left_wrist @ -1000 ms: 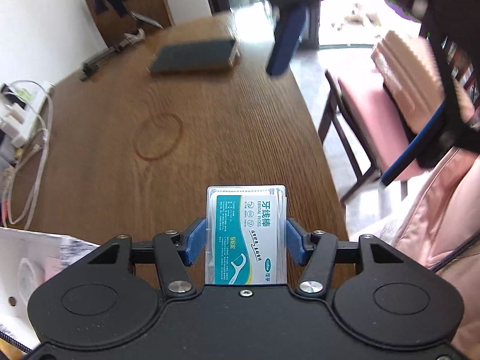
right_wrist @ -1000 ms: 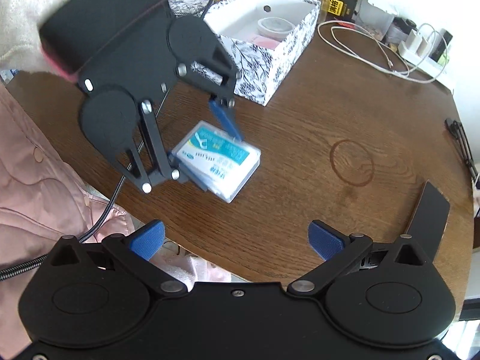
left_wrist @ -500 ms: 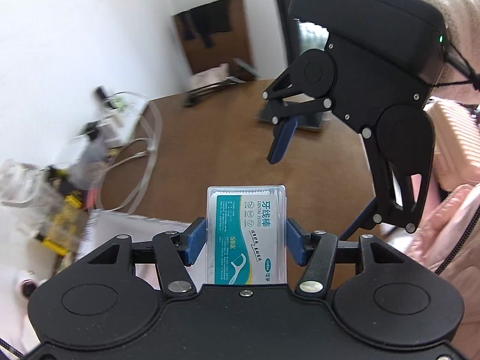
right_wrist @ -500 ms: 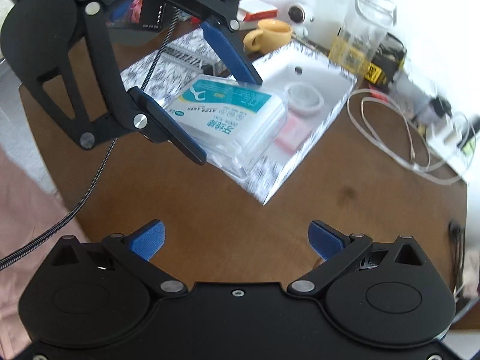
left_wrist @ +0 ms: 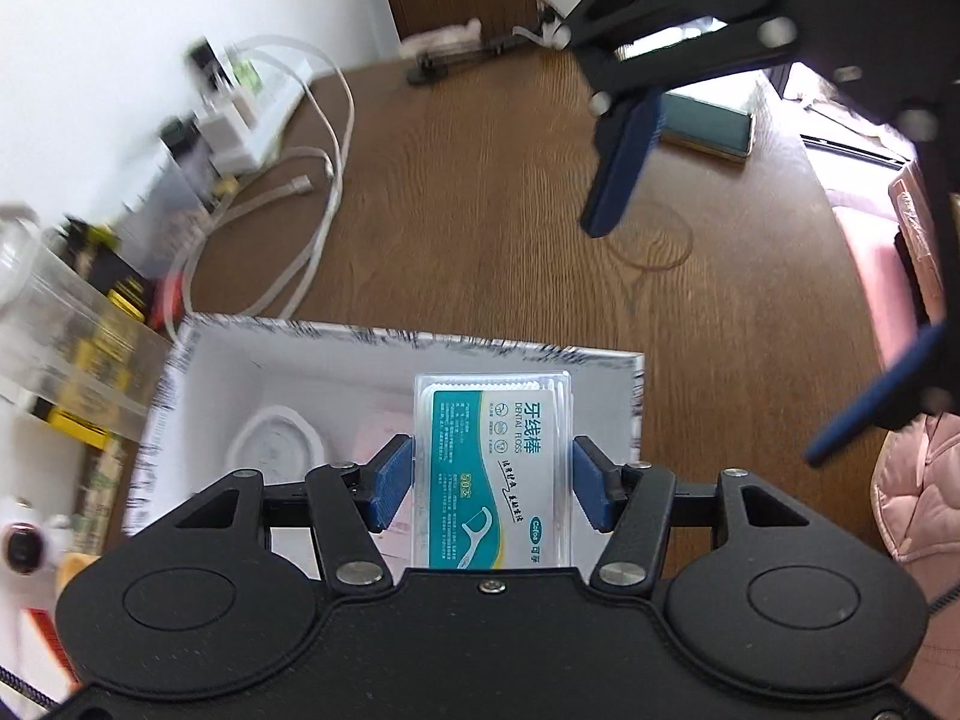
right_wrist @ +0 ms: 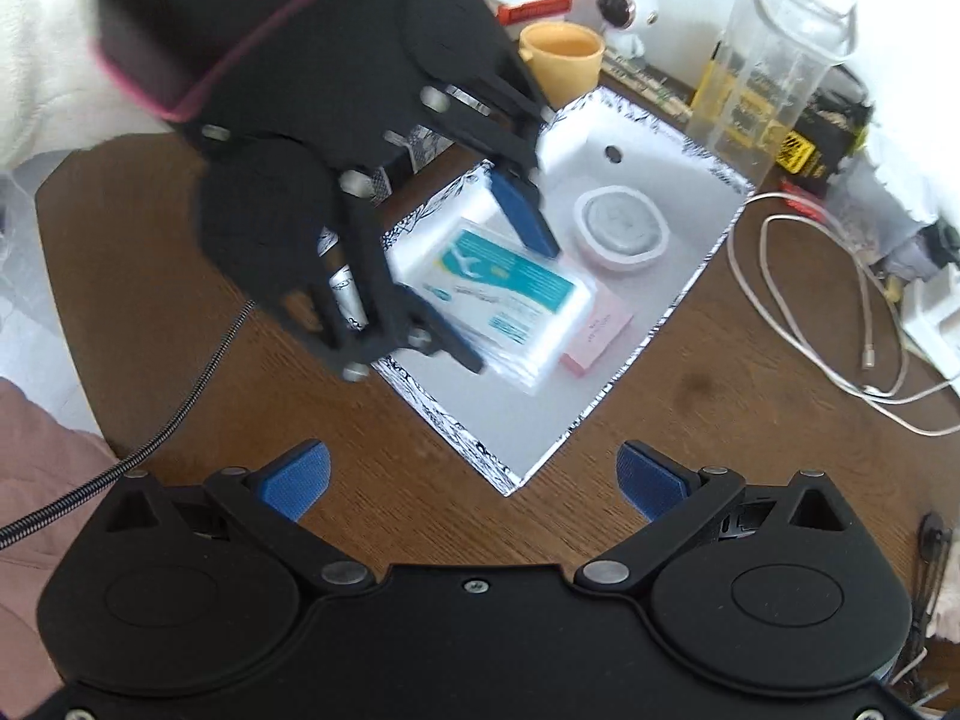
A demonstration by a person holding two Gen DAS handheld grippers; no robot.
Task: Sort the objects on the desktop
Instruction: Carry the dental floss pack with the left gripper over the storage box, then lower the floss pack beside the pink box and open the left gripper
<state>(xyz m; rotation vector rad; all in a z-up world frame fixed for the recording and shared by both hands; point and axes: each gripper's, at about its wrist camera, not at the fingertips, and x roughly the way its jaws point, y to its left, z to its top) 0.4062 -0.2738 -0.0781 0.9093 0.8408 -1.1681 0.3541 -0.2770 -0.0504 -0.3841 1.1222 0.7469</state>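
My left gripper (left_wrist: 492,483) is shut on a clear dental floss pack (left_wrist: 493,468) with a teal label. It holds the pack over the open black-and-white patterned box (left_wrist: 420,341). The right wrist view shows the same gripper (right_wrist: 480,276) with the floss pack (right_wrist: 507,300) inside the box's (right_wrist: 696,294) opening, above a pink pad (right_wrist: 600,327) and beside a round white lidded container (right_wrist: 621,228). My right gripper (right_wrist: 474,480) stands open with nothing between its fingers, just in front of the box's near corner. It also hangs at the upper right of the left wrist view (left_wrist: 720,276).
A dark phone (left_wrist: 708,132) lies on the brown wooden table (left_wrist: 480,210) at the far side. White cables (right_wrist: 840,312) and chargers sit beside the box. A clear plastic jug (right_wrist: 774,60), a yellow cup (right_wrist: 561,60) and a small white camera (right_wrist: 621,6) stand behind the box.
My left gripper has carried the floss pack from above the bare table over to the patterned box and lowered it into the opening. My right gripper has stayed open and followed toward the box.
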